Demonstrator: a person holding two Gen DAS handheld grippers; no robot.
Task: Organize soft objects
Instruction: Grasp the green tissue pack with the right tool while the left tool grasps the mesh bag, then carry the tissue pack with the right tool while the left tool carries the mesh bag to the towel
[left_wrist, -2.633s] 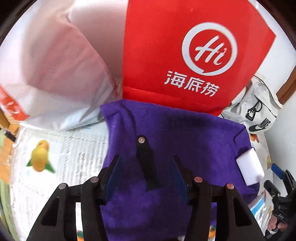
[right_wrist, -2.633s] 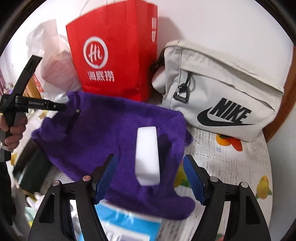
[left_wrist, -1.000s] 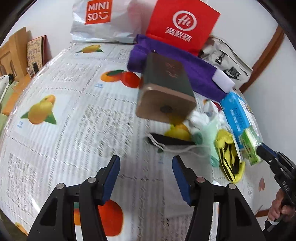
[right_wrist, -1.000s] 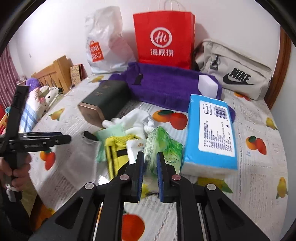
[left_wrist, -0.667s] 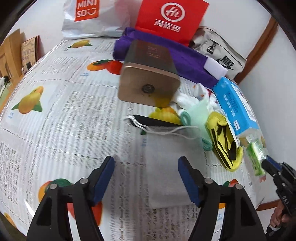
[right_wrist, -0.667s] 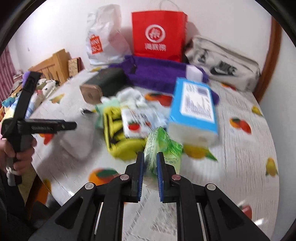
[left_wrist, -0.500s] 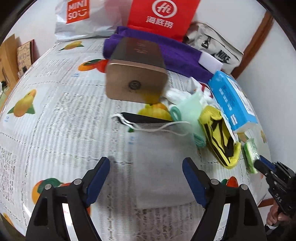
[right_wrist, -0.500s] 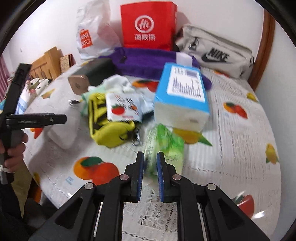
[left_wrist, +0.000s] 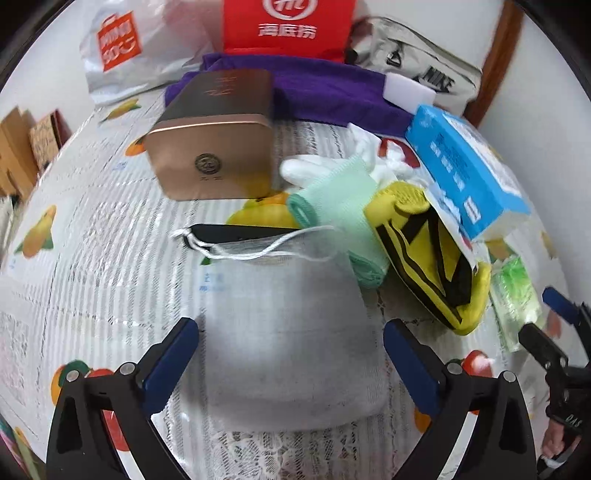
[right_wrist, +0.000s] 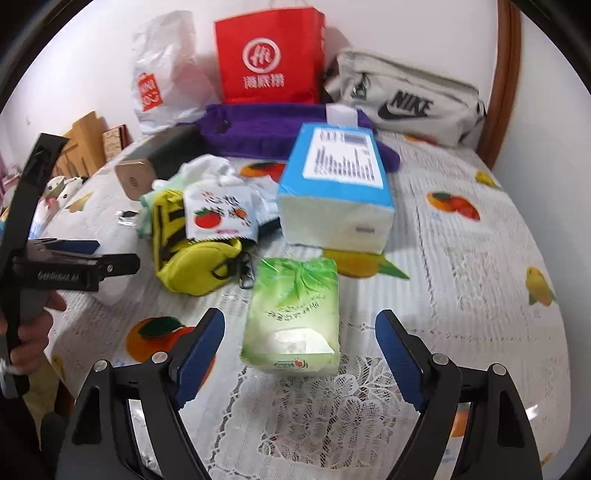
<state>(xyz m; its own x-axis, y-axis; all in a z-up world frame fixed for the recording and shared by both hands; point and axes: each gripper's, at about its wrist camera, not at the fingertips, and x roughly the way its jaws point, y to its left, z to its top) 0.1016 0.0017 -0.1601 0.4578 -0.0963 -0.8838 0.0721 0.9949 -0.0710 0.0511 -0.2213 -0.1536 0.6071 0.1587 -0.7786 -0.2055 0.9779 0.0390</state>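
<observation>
Green tissue pack (right_wrist: 295, 314), one only, lies flat on the tablecloth (right_wrist: 461, 258) between the right gripper (right_wrist: 300, 345) fingers, now spread wide and empty after pinching it. Left gripper (left_wrist: 291, 345), also wide open, straddles one grey pouch (left_wrist: 288, 339).

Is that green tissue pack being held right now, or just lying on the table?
Lying free. The green tissue pack rests flat on the tablecloth, and the right gripper stands wide open around it, neither pad touching.

A fruit-print lace tablecloth (right_wrist: 461, 258) covers the table. On it lie a green tissue pack (right_wrist: 295, 314), blue tissue box (right_wrist: 336, 192), grey drawstring pouch (left_wrist: 288, 332) and gold tin (left_wrist: 214, 147)
</observation>
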